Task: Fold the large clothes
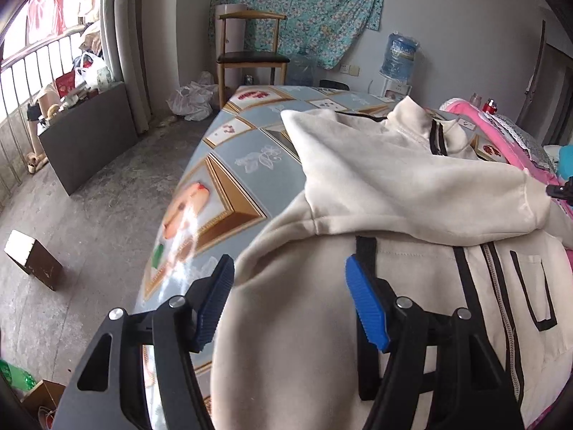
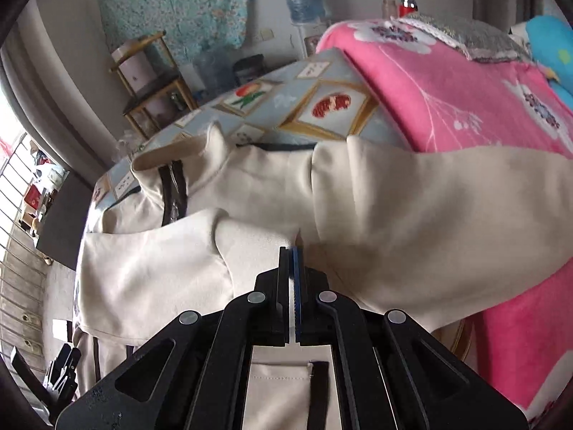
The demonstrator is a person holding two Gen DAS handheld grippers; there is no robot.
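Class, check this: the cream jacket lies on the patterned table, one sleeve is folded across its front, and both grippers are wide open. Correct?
Not quite. Only the left gripper is open over the jacket; the right wrist view shows the right gripper shut. The rest stands.

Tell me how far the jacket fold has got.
Done: one sleeve lies folded across the cream jacket on the table. In hand: the right gripper is shut, seemingly pinching fabric; the left gripper is open. Left: the other sleeve and body.

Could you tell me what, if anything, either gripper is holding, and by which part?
The right gripper is shut, seemingly pinching a fold of the cream jacket near its right sleeve. The left gripper holds nothing; its jaws stand open over the jacket's side.
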